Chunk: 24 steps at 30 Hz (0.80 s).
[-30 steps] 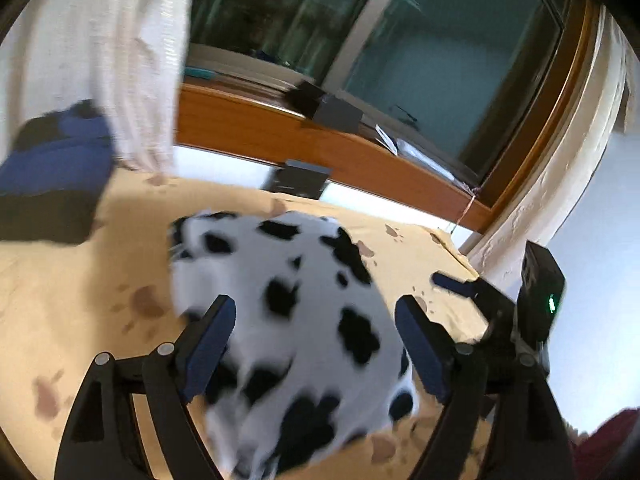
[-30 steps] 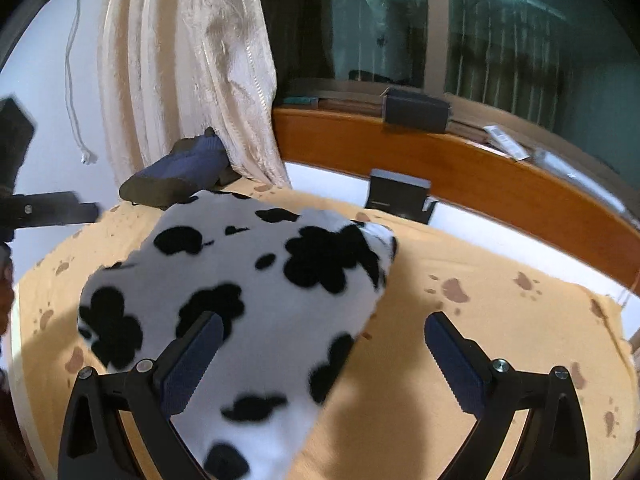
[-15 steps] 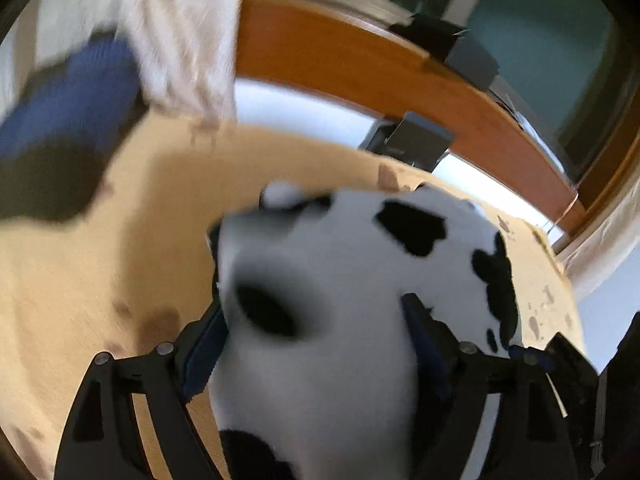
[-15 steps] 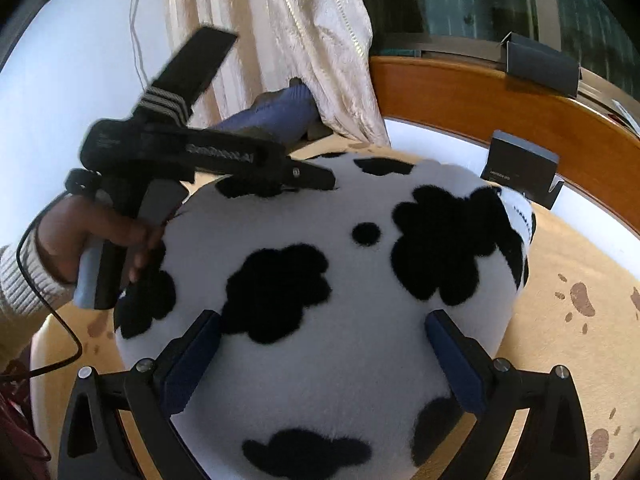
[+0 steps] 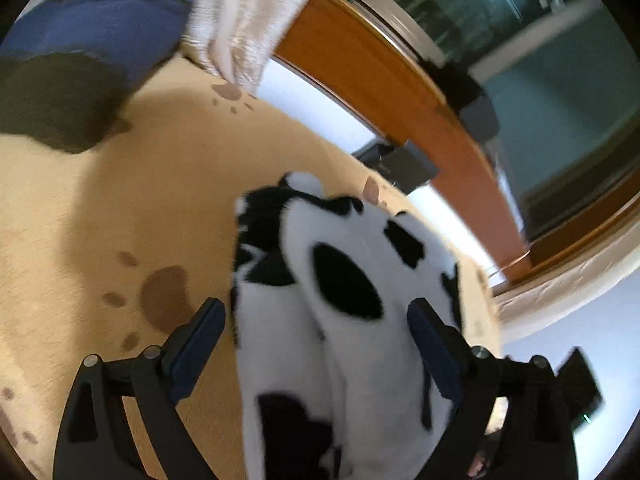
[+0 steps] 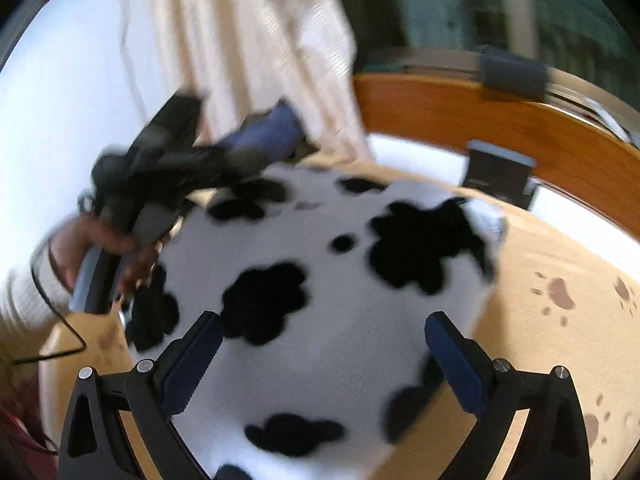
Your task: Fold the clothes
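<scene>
A white fleece garment with black cow patches (image 5: 344, 320) lies bunched on the tan bed sheet (image 5: 100, 240). My left gripper (image 5: 316, 344) straddles a raised fold of it. Its jaws are opening, with the fleece between them and a gap at the left pad (image 5: 196, 344). In the right wrist view the garment (image 6: 340, 300) spreads wide under my right gripper (image 6: 324, 360), whose jaws stand wide with the cloth below and between them. A hand (image 6: 100, 248) holds the left gripper's handle at the garment's far left edge.
A blue and black cushion (image 5: 80, 60) lies at the far left of the bed, beside a cream curtain (image 5: 248, 12). An orange wooden ledge (image 6: 520, 128) under a window bounds the far side, with dark boxes (image 6: 496, 172) against it. The sheet has brown paw prints (image 6: 560, 292).
The left gripper came down over the garment, rolled, and its jaws widened. The garment now fills the space under the right gripper, and the hand with the left gripper has entered the right wrist view.
</scene>
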### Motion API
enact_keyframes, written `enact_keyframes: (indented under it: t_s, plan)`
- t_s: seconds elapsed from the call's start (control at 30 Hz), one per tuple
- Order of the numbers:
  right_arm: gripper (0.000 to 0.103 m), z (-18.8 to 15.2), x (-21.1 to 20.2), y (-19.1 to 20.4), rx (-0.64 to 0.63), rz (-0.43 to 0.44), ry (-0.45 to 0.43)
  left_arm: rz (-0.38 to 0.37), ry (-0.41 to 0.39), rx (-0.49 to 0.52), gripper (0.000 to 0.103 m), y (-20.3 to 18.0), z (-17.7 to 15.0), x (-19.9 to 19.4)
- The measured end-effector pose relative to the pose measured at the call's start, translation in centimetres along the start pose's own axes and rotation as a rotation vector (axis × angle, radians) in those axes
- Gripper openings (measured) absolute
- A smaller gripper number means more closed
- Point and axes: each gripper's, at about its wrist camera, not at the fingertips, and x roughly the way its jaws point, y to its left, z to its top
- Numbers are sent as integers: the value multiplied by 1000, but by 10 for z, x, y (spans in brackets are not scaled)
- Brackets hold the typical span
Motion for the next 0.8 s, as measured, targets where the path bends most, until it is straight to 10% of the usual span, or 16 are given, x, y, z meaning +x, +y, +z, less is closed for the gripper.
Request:
enact_keyframes:
  t_s: [0.3, 0.8]
  plan:
    - [102, 35, -20, 1, 66, -26, -66, -70, 64, -110, 100, 37, -8, -19]
    - [102, -21, 51, 210, -683, -40, 97, -336, 12, -276, 101, 87, -19, -30]
